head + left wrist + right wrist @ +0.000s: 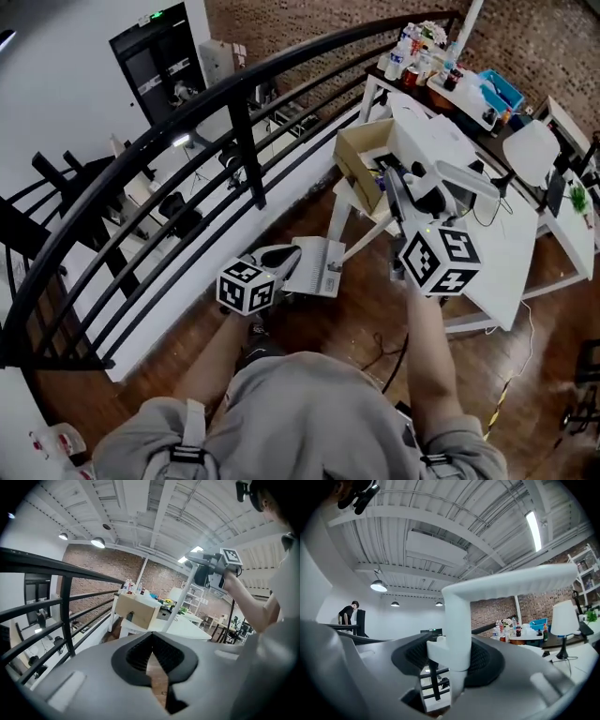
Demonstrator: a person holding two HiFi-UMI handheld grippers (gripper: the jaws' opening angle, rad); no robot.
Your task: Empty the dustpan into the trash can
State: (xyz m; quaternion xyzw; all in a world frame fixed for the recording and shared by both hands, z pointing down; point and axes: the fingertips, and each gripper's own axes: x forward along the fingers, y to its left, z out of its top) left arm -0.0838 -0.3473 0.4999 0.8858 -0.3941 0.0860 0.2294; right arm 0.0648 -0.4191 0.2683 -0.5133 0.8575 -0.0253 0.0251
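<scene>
Hanging from right gripper jaws: white long-handled dustpan, comb-toothed rim.

Both arms reach forward from the torso, bare from the elbows, grey sleeves at the shoulders. The left forearm runs up to the left gripper, held low and close to the body with its marker cube facing up. Its jaws are together, the dark pads meeting at their tips with nothing between them. The right forearm stretches further out and carries the right gripper higher and well apart from the left one. Its marker cube is turned back towards the head. Its jaws are closed on the white dustpan handle, one pad pressing each side of it.
</scene>
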